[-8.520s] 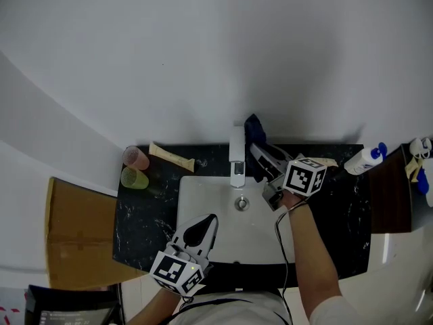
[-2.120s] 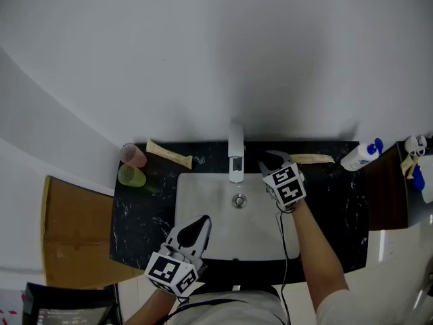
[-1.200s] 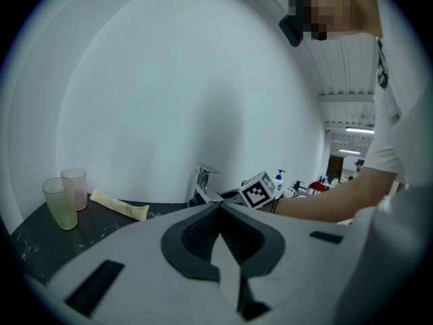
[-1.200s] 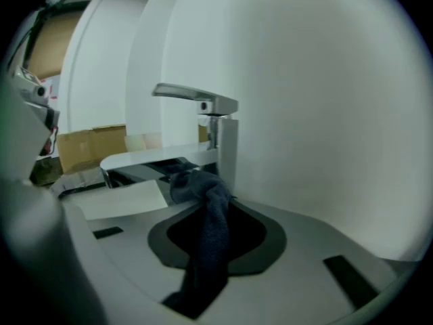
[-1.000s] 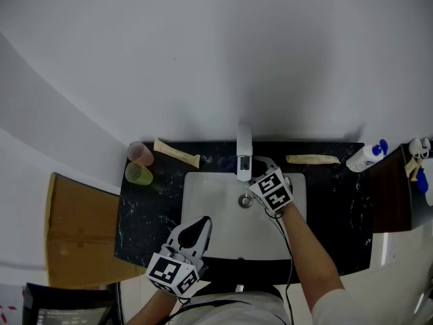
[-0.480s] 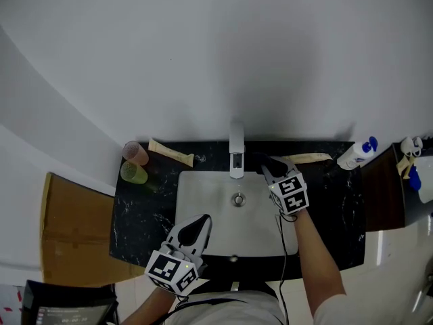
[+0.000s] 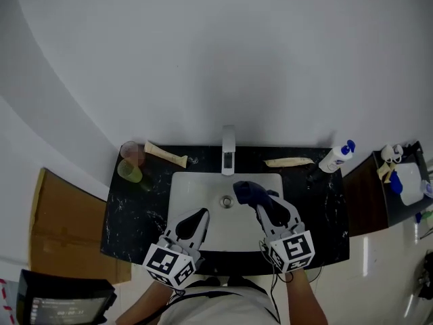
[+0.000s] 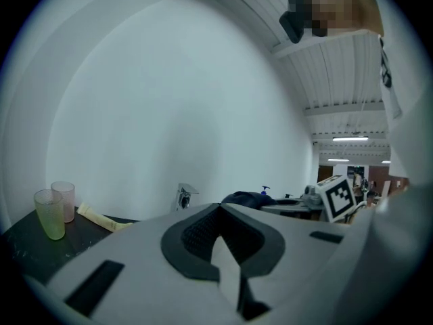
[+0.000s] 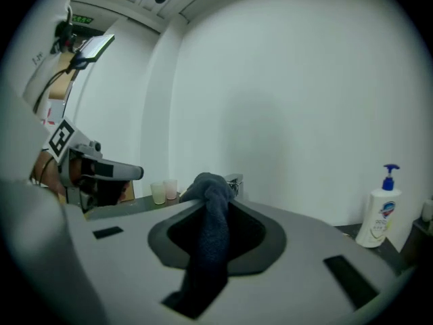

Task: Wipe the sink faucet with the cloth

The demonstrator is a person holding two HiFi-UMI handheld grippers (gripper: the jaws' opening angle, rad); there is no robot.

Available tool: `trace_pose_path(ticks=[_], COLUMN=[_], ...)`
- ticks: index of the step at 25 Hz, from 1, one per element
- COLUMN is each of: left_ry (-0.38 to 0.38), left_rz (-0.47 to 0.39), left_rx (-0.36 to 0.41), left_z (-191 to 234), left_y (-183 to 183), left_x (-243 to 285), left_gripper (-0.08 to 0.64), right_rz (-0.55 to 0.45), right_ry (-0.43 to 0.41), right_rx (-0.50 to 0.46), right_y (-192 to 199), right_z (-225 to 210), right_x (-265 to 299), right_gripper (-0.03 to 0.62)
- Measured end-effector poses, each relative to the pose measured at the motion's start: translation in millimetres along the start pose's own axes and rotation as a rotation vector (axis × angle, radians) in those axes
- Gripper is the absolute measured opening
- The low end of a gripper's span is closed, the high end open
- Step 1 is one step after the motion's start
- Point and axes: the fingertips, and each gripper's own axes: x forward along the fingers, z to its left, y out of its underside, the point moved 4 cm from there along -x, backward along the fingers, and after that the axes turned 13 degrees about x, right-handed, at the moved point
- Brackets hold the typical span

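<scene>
Item one: right gripper (image 7: 262, 205); jaws clamped on the dark blue cloth (image 7: 246, 191), which bunches out past the tips and trails back down between the pads; we place it over the sink (image 7: 181, 189), right of the drain.

Item two: left gripper (image 7: 195, 220); jaws pressed together with nothing between them; it hangs at the front rim of the basin.

Item three: faucet (image 7: 228, 152); it stands at the middle of the back rim, well apart from the cloth, with its spout running from the wall toward us.

Bearing: the faucet lies ahead of the cloth-bearing tips and a little to their left, across the open basin. We judge the right gripper the nearer and the one to carry the wipe, moving forward and slightly left along the spout's long axis.
</scene>
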Motion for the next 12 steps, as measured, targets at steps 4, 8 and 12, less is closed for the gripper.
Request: trace_pose_path(ticks=[4, 8, 12], left_ry=[-0.001, -0.052, -0.071], left_rz=[-0.035, -0.053, -0.066], left_rx=[0.008, 0.02, 0.027], left_z=[-3, 3, 8], left_y=[-5, -13, -13], left_x=[-10, -28, -38], left_gripper=[0.0, 0.0, 0.0], right_rz=[-0.034, -0.065, -0.067], right_ry=[0.05, 0.092, 0.091], right_rx=[0.005, -0.005, -0.043], right_y=[0, -1, -3], right_z=[21, 32, 42], right_x=[-46, -77, -80], right_gripper=[0.077, 0.077, 0.077])
